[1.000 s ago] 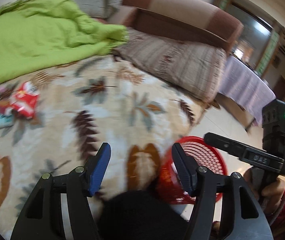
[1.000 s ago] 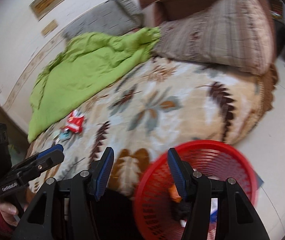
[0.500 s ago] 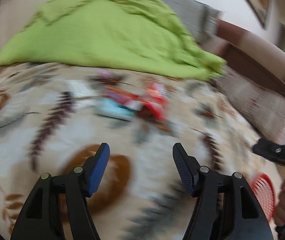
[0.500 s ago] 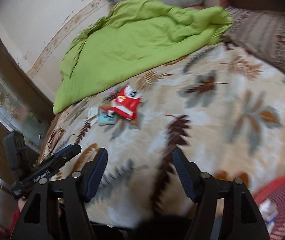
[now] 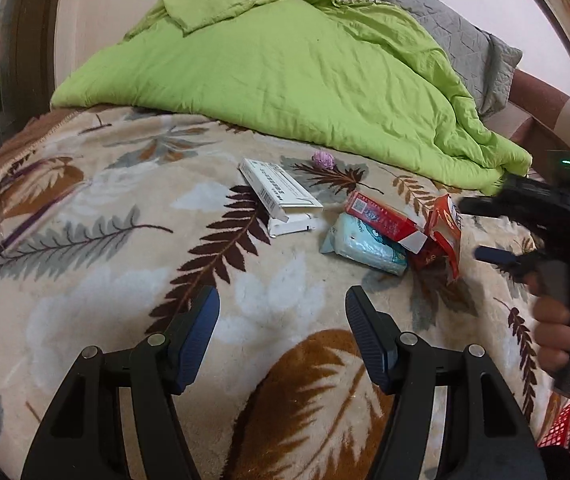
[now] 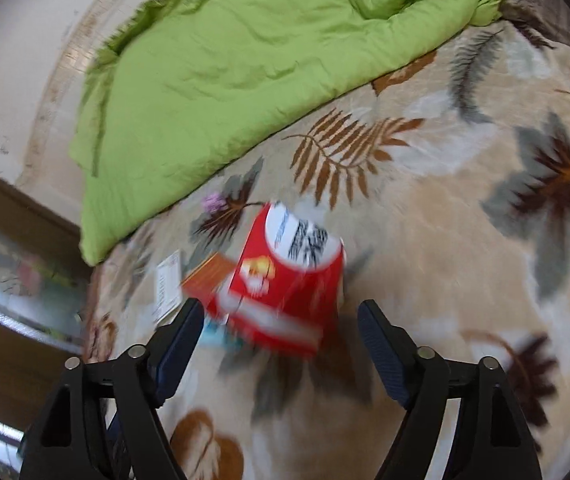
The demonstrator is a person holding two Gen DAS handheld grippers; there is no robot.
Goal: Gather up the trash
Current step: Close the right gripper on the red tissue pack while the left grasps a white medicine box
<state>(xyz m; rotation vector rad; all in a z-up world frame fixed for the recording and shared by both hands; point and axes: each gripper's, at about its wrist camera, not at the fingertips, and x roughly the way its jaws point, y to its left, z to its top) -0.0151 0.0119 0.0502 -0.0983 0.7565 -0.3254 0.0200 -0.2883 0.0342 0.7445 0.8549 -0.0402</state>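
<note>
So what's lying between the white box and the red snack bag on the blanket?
In the left wrist view, a pale blue tissue pack and a red carton resting on it lie between the white box and the red snack bag.

A cluster of litter is lying on the leaf-patterned blanket [image 5: 97,280], in front of the quilt [image 5: 293,72]: the flat carton [image 5: 279,190] sitting at its left, the paper ball [image 5: 322,159] behind, the tissue pack [image 5: 365,246] under the small box [image 5: 381,220] — the snack bag [image 5: 447,232] standing rightmost.
</note>
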